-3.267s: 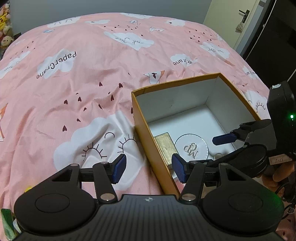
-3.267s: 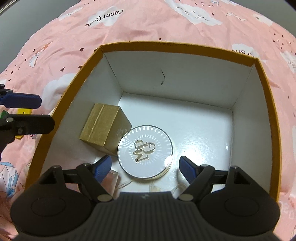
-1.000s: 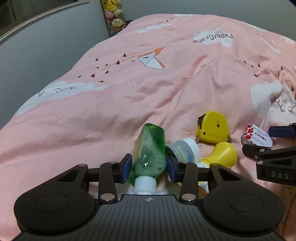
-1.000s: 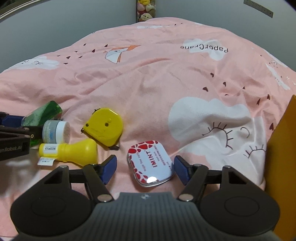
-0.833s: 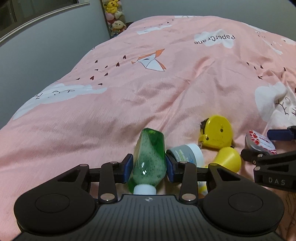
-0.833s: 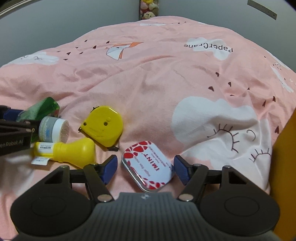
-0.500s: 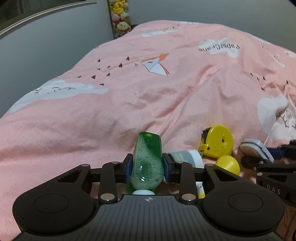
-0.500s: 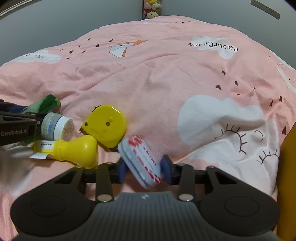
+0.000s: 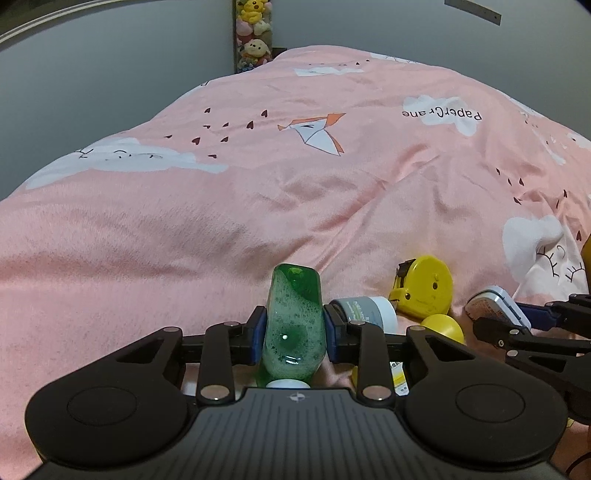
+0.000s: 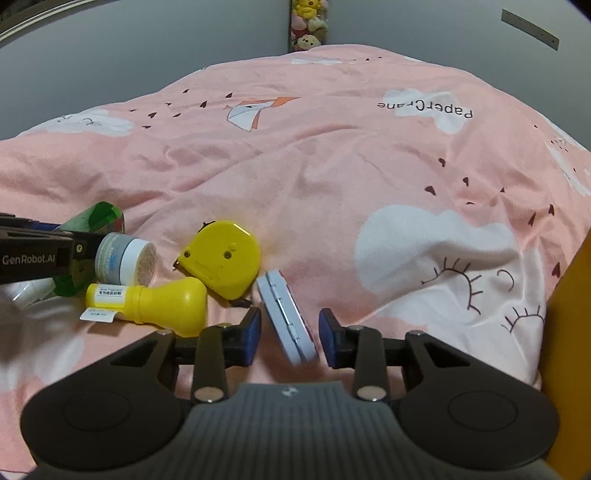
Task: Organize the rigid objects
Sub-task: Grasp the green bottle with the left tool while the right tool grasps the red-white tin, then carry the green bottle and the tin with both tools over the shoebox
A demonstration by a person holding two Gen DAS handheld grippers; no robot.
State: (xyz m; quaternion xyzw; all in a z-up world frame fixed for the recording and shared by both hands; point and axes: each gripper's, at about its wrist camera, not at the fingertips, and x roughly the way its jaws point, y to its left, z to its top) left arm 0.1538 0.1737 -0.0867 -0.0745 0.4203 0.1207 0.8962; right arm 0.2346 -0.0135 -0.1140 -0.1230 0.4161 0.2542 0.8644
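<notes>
My left gripper [image 9: 293, 338] is shut on a green bottle [image 9: 294, 325] with a white cap, held just above the pink bedspread. My right gripper [image 10: 290, 338] is shut on a flat mint tin [image 10: 287, 316], tipped on edge between the fingers; the tin also shows in the left wrist view [image 9: 495, 308]. On the bed lie a yellow tape measure [image 10: 221, 258], a yellow bottle [image 10: 155, 299] and a small grey-white jar [image 10: 125, 262], close together between the two grippers.
The orange wall of the cardboard box [image 10: 569, 332] stands at the right edge. The pink bedspread [image 9: 295, 184] stretches ahead to a grey wall with plush toys [image 9: 253, 33] in the corner.
Both grippers left the box and came to the pile of things. The left closed on the green bottle and lifted it. The right closed on the mint tin, which tipped onto its edge.
</notes>
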